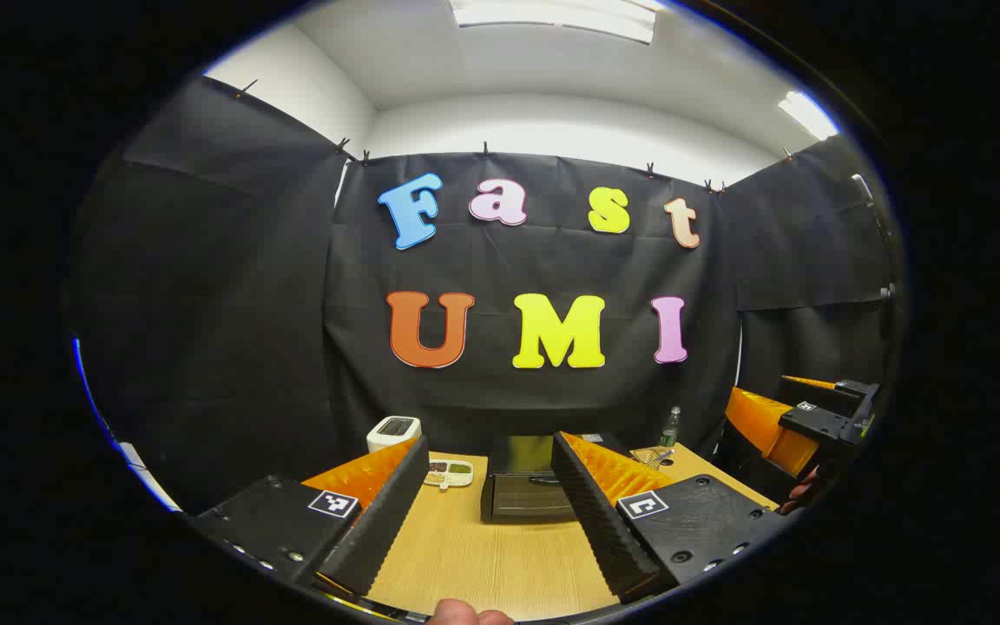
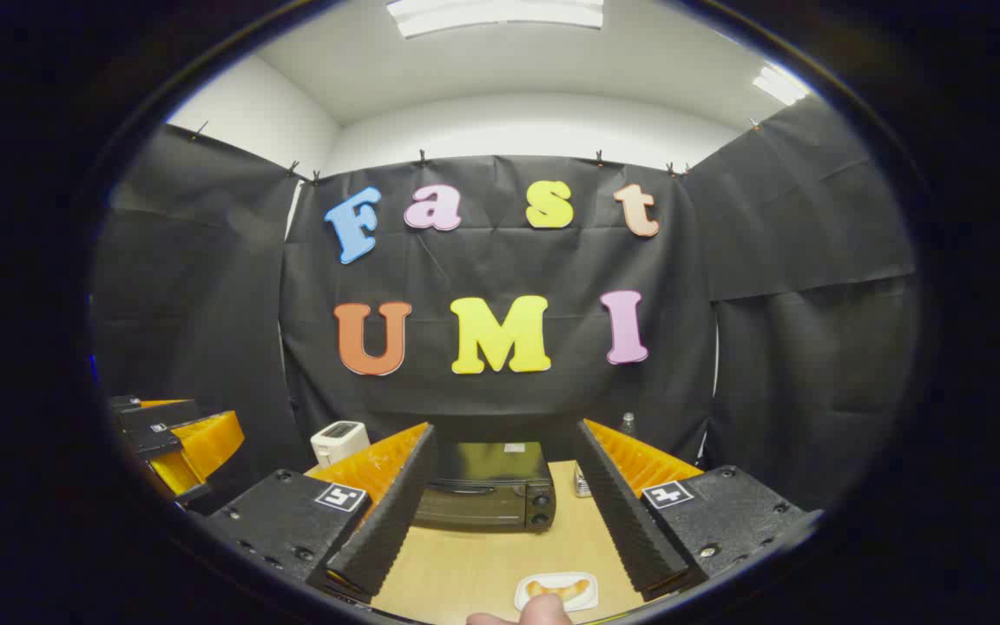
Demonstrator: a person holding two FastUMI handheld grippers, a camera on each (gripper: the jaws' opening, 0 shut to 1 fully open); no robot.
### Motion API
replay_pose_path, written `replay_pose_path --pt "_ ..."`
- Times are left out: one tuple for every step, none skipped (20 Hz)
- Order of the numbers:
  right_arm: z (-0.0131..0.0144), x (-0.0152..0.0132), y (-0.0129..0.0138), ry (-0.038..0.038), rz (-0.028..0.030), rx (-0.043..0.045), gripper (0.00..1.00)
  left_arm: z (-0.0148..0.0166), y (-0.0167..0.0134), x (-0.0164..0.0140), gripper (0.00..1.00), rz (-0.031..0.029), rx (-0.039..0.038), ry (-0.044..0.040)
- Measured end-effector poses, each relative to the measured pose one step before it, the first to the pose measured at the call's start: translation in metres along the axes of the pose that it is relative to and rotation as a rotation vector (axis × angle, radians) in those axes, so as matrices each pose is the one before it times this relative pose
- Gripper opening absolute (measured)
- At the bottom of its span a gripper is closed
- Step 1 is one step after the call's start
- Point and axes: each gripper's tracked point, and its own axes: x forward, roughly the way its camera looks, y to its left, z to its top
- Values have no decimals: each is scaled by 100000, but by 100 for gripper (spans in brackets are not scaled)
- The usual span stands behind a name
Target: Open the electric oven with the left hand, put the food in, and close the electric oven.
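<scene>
We see the electric oven (image 2: 487, 486) shut on the table (image 2: 465, 564) ahead between the right gripper's (image 2: 504, 512) spread, empty fingers, the small white plate (image 2: 556, 590) holding the food (image 2: 557, 589) just below them, and the left gripper (image 1: 487, 512) likewise open and empty.

Black cloth walls (image 2: 812, 260) hang on clips; white ceiling, panel lights (image 1: 552, 17), apparently fluorescent; wooden table (image 1: 483, 555).
</scene>
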Motion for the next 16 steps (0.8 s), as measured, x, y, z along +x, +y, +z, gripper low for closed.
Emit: replay_pose_path --pt "-63 14 22 -13 -7 -48 97 -42 29 8 93 11 -63 46" --pt "53 57 22 -131 -51 12 97 39 -32 94 93 64 -37 99" --pt "-67 51 -30 -37 -58 19 97 -68 73 -68 93 103 -53 84" --pt "-15 69 15 -39 -93 75 97 25 37 113 93 -77 -66 50" --pt "-35 33 35 83 -63 97 97 -46 -10 -7 93 -74 -51 68" --pt "13 96 -77 -101 -75 184 97 -96 -98 -85 93 -23 13 6" --pt "-85 -46 -24 271 93 65 97 57 39 61 93 -7 56 -82" --pt "70 62 0 -22 57 5 97 88 4 131 93 3 46 -89" --pt "-12 59 21 -54 79 -36 97 100 -50 161 93 -90 -64 -39" --pt "111 0 1 -294 8 -141 97 -22 -63 76 93 -55 -49 -41" --pt "62 53 0 -120 161 -159 97 -6 44 0 93 9 -58 -106" --pt "-40 37 -28 -69 60 -151 97 29 12 34 93 90 -16 -149" --pt "9 7 -88 -24 41 13 97 41 -77 -7 93 82 -29 27" --pt "71 85 -89 12 -29 61 97 -23 -115 114 93 17 -17 -45" --pt "-11 38 -24 12 56 165 97 -23 -56 -3 93 66 47 83" --pt "-46 68 -121 159 -31 -107 97 -81 89 57 93 160 2 -47"
